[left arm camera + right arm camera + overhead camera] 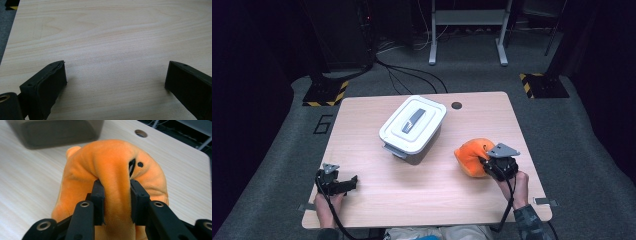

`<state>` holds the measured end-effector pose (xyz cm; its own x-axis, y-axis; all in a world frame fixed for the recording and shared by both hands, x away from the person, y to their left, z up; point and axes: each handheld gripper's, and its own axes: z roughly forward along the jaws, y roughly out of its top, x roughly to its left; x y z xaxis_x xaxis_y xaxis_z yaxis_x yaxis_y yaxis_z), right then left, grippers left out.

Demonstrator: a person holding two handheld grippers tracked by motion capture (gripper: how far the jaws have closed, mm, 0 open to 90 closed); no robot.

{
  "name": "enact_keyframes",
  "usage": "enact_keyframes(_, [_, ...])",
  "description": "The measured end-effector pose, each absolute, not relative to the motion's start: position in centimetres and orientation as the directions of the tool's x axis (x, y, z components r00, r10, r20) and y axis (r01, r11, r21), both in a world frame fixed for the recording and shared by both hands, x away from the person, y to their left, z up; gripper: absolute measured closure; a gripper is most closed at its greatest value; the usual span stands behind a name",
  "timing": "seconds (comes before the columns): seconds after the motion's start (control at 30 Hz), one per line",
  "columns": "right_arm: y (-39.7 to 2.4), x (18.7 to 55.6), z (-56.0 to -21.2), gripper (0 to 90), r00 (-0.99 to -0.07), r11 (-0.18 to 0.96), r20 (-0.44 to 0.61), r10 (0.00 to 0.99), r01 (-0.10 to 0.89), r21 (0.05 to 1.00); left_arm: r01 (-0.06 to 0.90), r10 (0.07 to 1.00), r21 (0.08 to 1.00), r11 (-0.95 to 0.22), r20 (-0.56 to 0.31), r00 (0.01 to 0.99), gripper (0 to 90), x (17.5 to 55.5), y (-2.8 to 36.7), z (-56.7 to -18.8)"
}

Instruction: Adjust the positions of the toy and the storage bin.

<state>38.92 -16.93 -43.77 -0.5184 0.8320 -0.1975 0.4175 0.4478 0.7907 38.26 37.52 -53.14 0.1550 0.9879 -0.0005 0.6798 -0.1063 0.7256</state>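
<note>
Right now I have the right gripper pinching a fold of the orange plush toy, its fingers pressed into the soft fabric from both sides; the toy sits at the right side of the bench, close to the front edge and well apart from the grey lidded box in the middle. My worry is the grip itself: I only hold a ridge of stuffing, not the body, so if I lift or swing quickly the plush could slide out between the pads and drop, perhaps off the near edge. The bulk of the toy hangs ahead of the fingers, so it may sag and drag along the bench. The box lid looks seated, so if the toy is meant to go inside I judge I would bump it against the lid unless that comes off first. My left gripper rests near the front left corner with its fingers spread wide over bare wood, holding nothing, too far off to steady the box.
</note>
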Motion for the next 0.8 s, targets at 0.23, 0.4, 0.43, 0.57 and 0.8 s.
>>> enact_keyframes(0.23, [-18.9, 39.8, -43.4, 68.8, -0.461, 0.411, -0.194, 0.866, 0.435, 0.801, 0.678, 0.988, 0.727, -0.104, -0.001, 0.152, 3.0, 38.2, 37.5, -53.2])
enact_keyframes(0.4, [-20.2, 40.5, -43.2, 68.8, -0.417, 0.381, -0.190, 0.889, 0.444, 0.811, 0.679, 0.988, 0.727, -0.104, -0.001, 0.152, 3.0, 38.3, 37.5, -53.2])
enact_keyframes(0.43, [-20.5, 40.6, -43.2, 68.8, -0.411, 0.382, -0.195, 0.891, 0.444, 0.810, 0.678, 0.988, 0.727, -0.104, -0.001, 0.153, 3.0, 38.3, 37.5, -53.2])
enact_keyframes(0.57, [-21.2, 41.2, -43.2, 68.8, -0.385, 0.370, -0.196, 0.902, 0.455, 0.810, 0.680, 0.988, 0.726, -0.106, -0.001, 0.155, 3.0, 38.3, 37.5, -53.1])
enact_keyframes(0.8, [-23.1, 42.4, -43.3, 68.7, -0.325, 0.333, -0.186, 0.927, 0.486, 0.808, 0.680, 0.988, 0.726, -0.106, -0.001, 0.155, 3.0, 38.3, 37.5, -53.1])
